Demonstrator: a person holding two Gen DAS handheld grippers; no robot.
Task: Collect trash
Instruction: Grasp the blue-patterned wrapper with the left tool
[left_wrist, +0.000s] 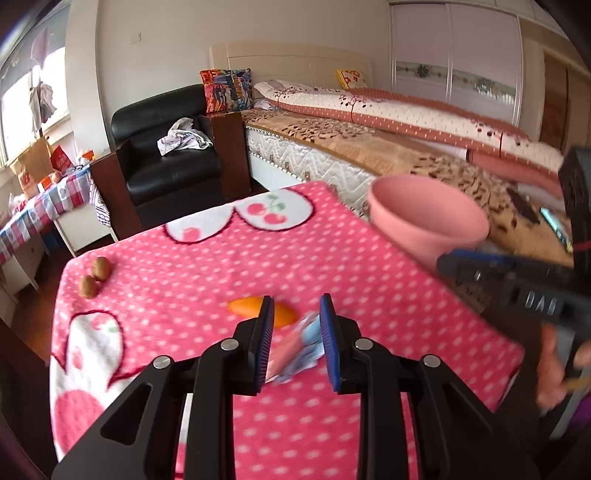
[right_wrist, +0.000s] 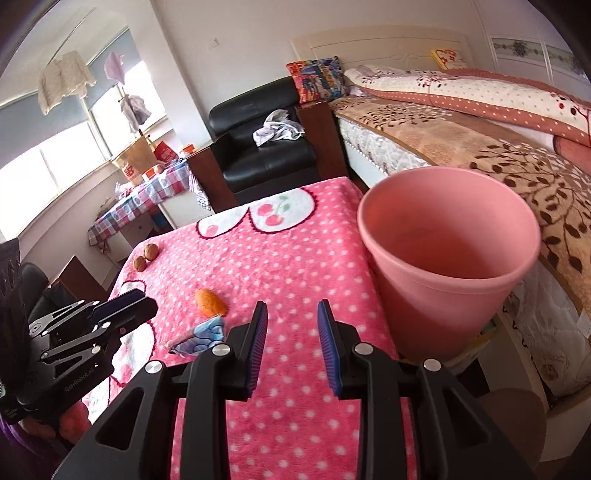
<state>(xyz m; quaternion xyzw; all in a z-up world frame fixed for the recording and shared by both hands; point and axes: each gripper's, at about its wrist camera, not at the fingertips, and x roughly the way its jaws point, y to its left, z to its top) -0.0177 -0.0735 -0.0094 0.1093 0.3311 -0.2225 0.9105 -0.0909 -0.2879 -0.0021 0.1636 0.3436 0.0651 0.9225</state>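
The left tongs (left_wrist: 296, 314) are spread above a tabletop covered by a pink polka-dot blanket (left_wrist: 207, 269). A crumpled wrapper (left_wrist: 295, 349), blue and pinkish, shows in the gap between their blue pads (left_wrist: 327, 332); the picture is blurred there, and the pads do not appear to touch it. In the right wrist view the same wrapper (right_wrist: 201, 336) lies flat on the blanket (right_wrist: 295, 251), with the left tongs (right_wrist: 129, 299) just beside it.

An orange peel (left_wrist: 255, 310) lies on the blanket just behind the wrapper, partly hidden by the left finger. Two walnuts (left_wrist: 95, 276) sit together near the far left edge of the blanket, well apart from the peel.

The right tongs (right_wrist: 291, 317) are also spread and hold nothing, hovering over bare blanket. A pink bin (right_wrist: 447, 258) stands upright at the right edge of the tabletop, just beside the right tongs, its mouth open. In the left wrist view the right tongs (left_wrist: 476, 264) reach in from the right in front of the bin (left_wrist: 428, 221).

A bed (right_wrist: 480, 147) runs along the right side, and a black armchair (right_wrist: 266, 147) with a crumpled cloth on its seat stands behind the tabletop.
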